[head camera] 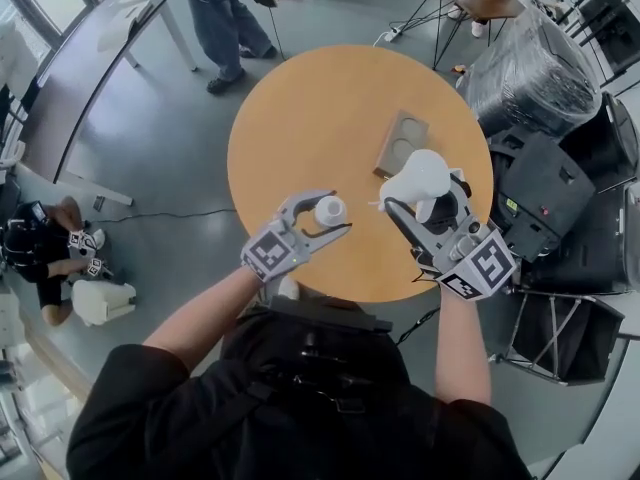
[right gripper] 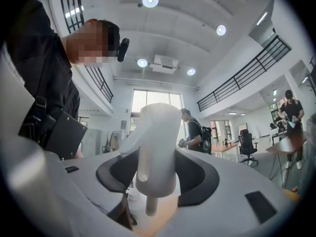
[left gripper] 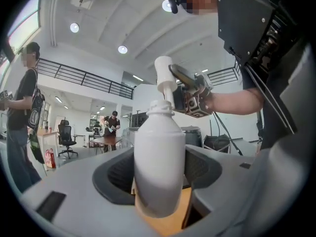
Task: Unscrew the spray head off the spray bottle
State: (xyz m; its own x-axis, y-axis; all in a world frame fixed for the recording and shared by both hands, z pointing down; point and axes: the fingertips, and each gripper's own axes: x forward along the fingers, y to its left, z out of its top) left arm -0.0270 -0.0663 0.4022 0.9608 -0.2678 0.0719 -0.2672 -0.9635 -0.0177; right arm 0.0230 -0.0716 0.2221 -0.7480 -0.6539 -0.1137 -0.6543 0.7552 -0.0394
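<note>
A round wooden desk (head camera: 300, 118) fills the middle of the head view, with grey floor all around it. There is one desk, and on it lies one small brown tray (head camera: 400, 143), the only thing resting there.

The person holds two hand-held grippers above the near edge of the desk. The left hand-held gripper (head camera: 338, 214) has its jaws fairly wide apart and pressed on the body of one white spray bottle (left gripper: 159, 167). The bottle stands upright between the jaws, and its threaded neck is bare at the top. The right hand-held gripper (head camera: 425, 196) is also fairly wide and closed on one white spray head (right gripper: 153, 147), which has a short stem poking out below it. In the head view the spray head sits to the right of the bottle, apart from it, and both are in the air.

The spray head looks already free of the bottle, so the unscrewing step appears finished. The next move probably calls for keeping both grips firm and lowering each piece onto a bare part of the desk.
</note>
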